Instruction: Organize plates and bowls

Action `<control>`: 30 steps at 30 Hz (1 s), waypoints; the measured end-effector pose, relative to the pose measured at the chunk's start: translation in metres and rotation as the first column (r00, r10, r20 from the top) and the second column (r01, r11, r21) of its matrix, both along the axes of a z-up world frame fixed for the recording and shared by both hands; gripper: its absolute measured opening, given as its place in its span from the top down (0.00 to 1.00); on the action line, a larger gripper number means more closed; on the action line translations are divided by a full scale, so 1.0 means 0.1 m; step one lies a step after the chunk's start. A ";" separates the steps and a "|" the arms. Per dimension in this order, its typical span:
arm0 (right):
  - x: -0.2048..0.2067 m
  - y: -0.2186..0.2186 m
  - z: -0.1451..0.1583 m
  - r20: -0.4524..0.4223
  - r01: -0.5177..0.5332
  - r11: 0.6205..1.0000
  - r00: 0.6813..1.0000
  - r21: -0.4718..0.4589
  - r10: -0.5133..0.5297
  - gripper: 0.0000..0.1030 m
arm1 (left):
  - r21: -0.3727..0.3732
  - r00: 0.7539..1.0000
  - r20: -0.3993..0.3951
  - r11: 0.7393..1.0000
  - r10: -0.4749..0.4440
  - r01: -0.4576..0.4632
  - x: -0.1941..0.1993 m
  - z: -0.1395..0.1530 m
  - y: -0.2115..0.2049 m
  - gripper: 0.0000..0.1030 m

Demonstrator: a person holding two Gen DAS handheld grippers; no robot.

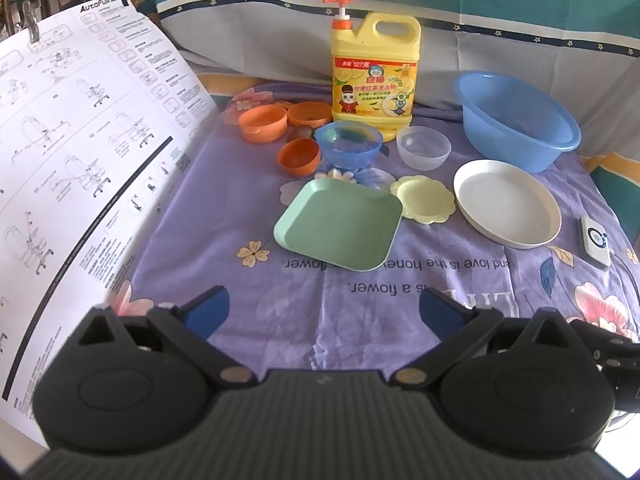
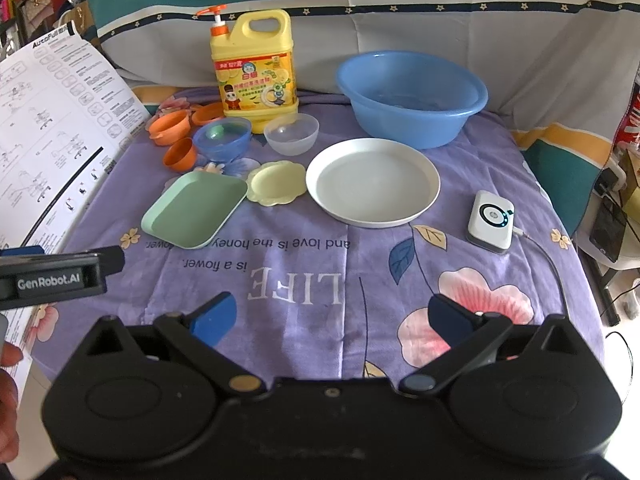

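On the purple cloth lie a green square plate (image 1: pixel 338 224) (image 2: pixel 196 208), a yellow flower-shaped plate (image 1: pixel 424 199) (image 2: pixel 276 181) and a white round plate (image 1: pixel 508 204) (image 2: pixel 374 182). Behind them stand a clear bowl (image 1: pixel 424 147) (image 2: pixel 291 133), a blue bowl (image 1: pixel 348 146) (image 2: pixel 222 138) and three orange bowls (image 1: pixel 264 122) (image 2: pixel 170 124). My left gripper (image 1: pixel 324 308) hangs open over the near cloth, short of the green plate. My right gripper (image 2: pixel 334 314) is open too, nothing between its fingers. The left gripper's side (image 2: pixel 60 270) shows at the right view's left edge.
A yellow detergent jug (image 1: pixel 374 76) (image 2: pixel 256 72) stands at the back, a large blue basin (image 1: pixel 516 120) (image 2: pixel 412 96) to its right. A white device with a cable (image 1: pixel 596 242) (image 2: pixel 491 224) lies on the right. A big instruction sheet (image 1: pixel 80 160) (image 2: pixel 52 128) fills the left side.
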State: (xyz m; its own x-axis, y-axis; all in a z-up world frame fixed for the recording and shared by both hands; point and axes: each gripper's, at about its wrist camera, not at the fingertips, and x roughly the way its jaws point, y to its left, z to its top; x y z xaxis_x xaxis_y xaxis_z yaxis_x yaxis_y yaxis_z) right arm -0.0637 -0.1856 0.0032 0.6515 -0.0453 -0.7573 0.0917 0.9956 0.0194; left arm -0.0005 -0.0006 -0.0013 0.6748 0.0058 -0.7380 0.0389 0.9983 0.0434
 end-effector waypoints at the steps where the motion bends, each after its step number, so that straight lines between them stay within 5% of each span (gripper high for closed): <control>1: 0.00 0.00 -0.01 -0.001 0.001 1.000 1.000 0.001 -0.001 0.00 | -0.001 1.000 -0.001 1.000 0.000 0.000 0.00 0.00 0.01 0.00; 30: 0.04 0.02 -0.02 -0.026 0.013 1.000 1.000 0.006 -0.013 0.00 | 0.008 1.000 -0.015 1.000 -0.004 0.004 0.01 -0.07 -0.01 0.00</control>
